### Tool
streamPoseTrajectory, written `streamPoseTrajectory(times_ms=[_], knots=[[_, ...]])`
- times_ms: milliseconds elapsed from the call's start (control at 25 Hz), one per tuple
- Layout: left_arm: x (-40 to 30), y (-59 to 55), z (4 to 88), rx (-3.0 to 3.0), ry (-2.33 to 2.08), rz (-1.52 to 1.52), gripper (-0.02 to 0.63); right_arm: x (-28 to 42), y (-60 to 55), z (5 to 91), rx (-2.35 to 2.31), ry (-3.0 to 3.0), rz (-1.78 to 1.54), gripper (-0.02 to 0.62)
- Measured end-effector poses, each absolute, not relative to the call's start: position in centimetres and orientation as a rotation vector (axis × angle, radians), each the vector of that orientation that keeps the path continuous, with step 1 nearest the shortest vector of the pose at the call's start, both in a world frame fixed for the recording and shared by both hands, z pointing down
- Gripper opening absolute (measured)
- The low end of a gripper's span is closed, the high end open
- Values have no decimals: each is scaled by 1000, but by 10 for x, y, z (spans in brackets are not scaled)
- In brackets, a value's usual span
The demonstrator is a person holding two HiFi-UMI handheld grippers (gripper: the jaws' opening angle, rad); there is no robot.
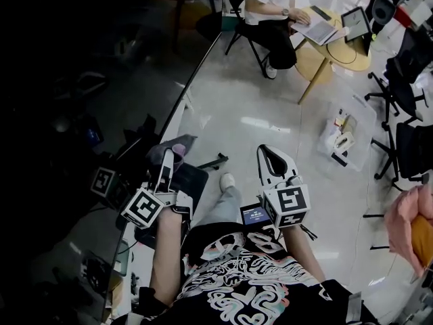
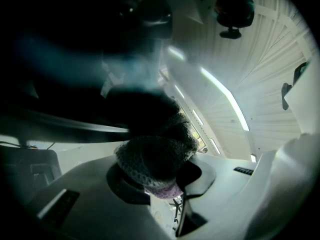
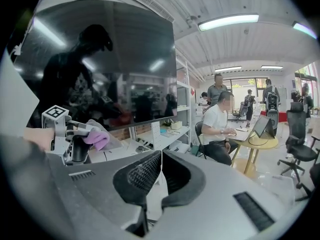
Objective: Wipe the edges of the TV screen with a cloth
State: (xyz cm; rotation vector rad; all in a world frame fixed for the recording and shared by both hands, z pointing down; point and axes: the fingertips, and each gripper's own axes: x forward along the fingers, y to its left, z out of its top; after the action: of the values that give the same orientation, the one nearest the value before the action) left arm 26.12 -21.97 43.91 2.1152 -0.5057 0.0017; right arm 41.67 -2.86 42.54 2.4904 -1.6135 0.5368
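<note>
Pale glossy floor runs through an open office, where a seated person works at a round table well apart from the screen. Your left gripper has its jaws pinched on a bunched pink-purple cloth — in the right gripper view that cloth sits at the lower edge of the dark TV screen, toward the left of the view, though actual contact can't be judged. Your right gripper hangs off to the side, away from the screen — jaws pressed together with nothing between them
</note>
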Motion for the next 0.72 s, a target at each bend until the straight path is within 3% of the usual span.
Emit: streamPoseTrajectory(times_ms=[720], knots=[[330,-235,450,1968,-546,-65,120,483,-32,445,2544,-1531,619,29]])
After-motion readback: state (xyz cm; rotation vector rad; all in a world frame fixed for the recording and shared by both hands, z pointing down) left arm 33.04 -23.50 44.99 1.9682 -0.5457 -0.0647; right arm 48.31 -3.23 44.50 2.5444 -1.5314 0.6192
